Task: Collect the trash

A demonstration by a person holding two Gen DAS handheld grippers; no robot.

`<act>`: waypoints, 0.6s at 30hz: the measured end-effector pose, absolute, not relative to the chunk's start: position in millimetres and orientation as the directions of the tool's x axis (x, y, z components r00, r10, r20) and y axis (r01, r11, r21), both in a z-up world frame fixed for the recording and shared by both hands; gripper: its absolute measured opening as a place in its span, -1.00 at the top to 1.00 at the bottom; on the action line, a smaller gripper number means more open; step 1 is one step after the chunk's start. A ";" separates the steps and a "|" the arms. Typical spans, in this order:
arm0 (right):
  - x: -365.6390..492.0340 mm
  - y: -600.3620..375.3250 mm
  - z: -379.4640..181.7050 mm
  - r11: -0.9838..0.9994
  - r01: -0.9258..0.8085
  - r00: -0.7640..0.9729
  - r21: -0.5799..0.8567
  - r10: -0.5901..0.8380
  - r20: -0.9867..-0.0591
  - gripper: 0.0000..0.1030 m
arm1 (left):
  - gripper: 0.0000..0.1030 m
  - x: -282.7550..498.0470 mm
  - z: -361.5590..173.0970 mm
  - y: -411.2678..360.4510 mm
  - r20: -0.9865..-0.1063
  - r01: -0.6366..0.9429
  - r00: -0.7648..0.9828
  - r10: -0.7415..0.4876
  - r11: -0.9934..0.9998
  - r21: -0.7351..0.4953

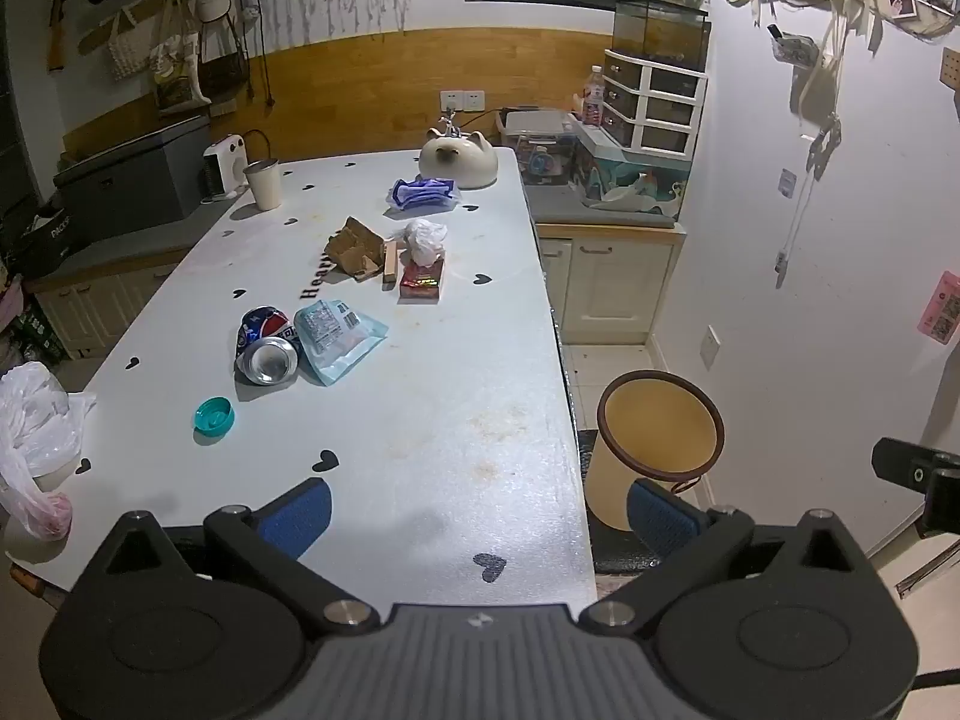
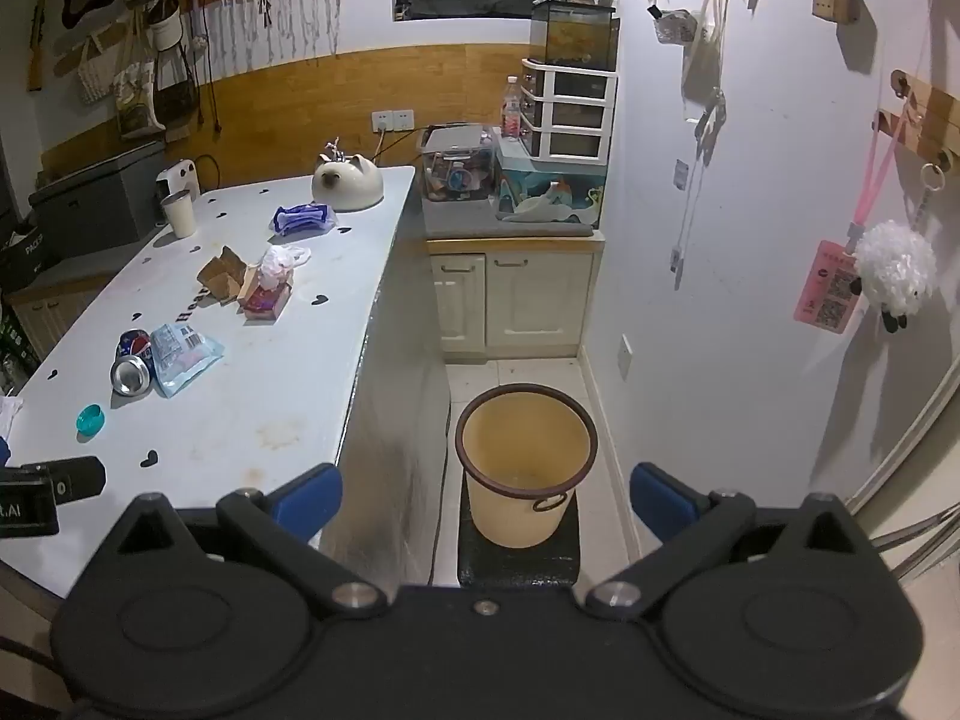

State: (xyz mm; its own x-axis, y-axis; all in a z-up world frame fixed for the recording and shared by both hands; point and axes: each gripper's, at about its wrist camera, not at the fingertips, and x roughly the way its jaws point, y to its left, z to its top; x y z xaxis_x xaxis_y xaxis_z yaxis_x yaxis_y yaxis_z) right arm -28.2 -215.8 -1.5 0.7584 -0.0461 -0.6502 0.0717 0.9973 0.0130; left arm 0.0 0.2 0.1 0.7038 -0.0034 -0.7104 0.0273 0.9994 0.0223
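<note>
1. Leftmost, at the table edge far from the bin, a thin white plastic bag slumps; soft and light, it should gather easily if pinched at a bunched fold

2. Next toward the bin, a small teal cap lies open side up; stiff and light, best nipped across its rim

3. Beyond the cap, a crushed can lies on its side touching a pale blue wrapper; the can looks light, smooth and likely slippery, so squeeze across its dented body; the wrapper is limp and flat, so take a raised corner

4. Farther back, torn cardboard sits just beside a red box with crumpled white plastic on top, and a purple wrapper lies behind them; all look light, the cardboard stiff at its flap

5. The left gripper hangs over the near table edge, fingers spread wide with nothing between them

6. The right gripper hovers above the bin, which stands on the floor beside the table and looks empty; its fingers are also spread wide and hold nothing

7. No trash is collected yet, so the near cap or can seems a sensible first pick
</note>
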 end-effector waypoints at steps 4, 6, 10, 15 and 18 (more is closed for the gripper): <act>-28.0 -215.6 -2.0 0.997 0.073 0.758 0.014 -0.046 -0.650 -1.00 | -1.00 0.0 0.1 0.1 -0.710 0.028 0.704 -0.003 0.999 0.023; -27.9 -215.3 -2.1 0.997 0.072 0.758 0.014 -0.046 -0.650 -1.00 | -1.00 0.0 0.0 0.0 -0.711 0.028 0.704 -0.004 0.999 0.022; -27.8 -215.0 -2.2 0.997 0.072 0.758 0.014 -0.046 -0.650 -1.00 | -1.00 0.0 0.1 0.1 -0.710 0.028 0.704 -0.004 0.999 0.023; -27.8 -214.7 -2.0 0.997 0.074 0.758 0.014 -0.047 -0.651 -1.00 | -1.00 -0.3 0.1 0.0 -0.710 0.030 0.704 -0.005 0.999 0.023; -27.9 -214.6 -2.0 0.997 0.073 0.757 0.015 -0.046 -0.651 -1.00 | -1.00 -0.4 0.2 -0.1 -0.710 0.030 0.704 -0.005 0.999 0.023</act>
